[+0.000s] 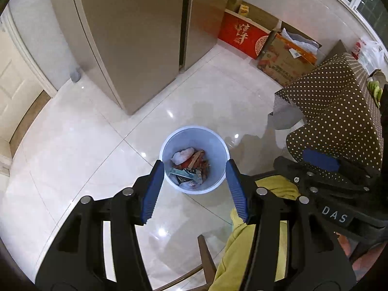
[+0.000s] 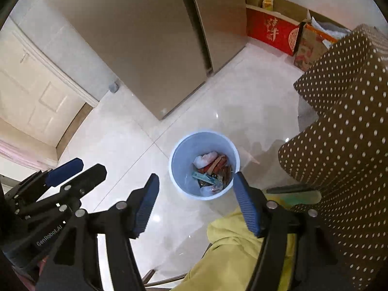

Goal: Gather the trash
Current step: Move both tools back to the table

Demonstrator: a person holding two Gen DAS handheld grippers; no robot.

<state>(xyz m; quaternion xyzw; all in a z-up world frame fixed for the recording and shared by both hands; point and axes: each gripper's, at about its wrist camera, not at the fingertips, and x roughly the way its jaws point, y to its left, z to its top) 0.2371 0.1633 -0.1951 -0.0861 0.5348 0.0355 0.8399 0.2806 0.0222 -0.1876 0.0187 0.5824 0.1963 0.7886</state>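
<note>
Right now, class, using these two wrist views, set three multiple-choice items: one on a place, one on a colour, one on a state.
1. Where does the waste bin stand?
A. on the tiled floor
B. on a chair
C. inside the fridge

2. What colour is the cloth near the right claw?
A. red
B. yellow-green
C. white

3. How is the left claw?
A. shut on a wrapper
B. shut, empty
C. open, empty

Answers:
1 A, floor tiles surround the bin on all sides.
2 B, the cloth beside the right finger is yellow-green.
3 C, its blue pads stand apart with only the bin far below between them.
</note>
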